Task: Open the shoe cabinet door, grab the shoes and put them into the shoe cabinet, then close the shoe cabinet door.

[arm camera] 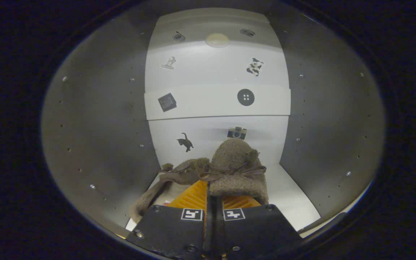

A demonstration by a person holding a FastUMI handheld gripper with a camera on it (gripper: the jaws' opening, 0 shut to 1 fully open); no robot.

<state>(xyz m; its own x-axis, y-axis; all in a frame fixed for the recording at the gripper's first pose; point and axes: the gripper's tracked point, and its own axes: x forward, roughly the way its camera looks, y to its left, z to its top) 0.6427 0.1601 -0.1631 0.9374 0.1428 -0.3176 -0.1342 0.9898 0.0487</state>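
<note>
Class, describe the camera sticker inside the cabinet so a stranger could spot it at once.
Look at the cabinet's white back wall, below the shelf. Just above the brown shoe pinched in the gripper sits the camera sticker, the only boxy one; its neighbour is a black cat.

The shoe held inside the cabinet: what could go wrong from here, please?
The hand-held gripper pinches only the shoe's brown fabric edge, so it might slip out and land badly. Its loose laces could snag on the fingers at release. The shoe hangs near the cabinet's left wall and may rub it.
</note>
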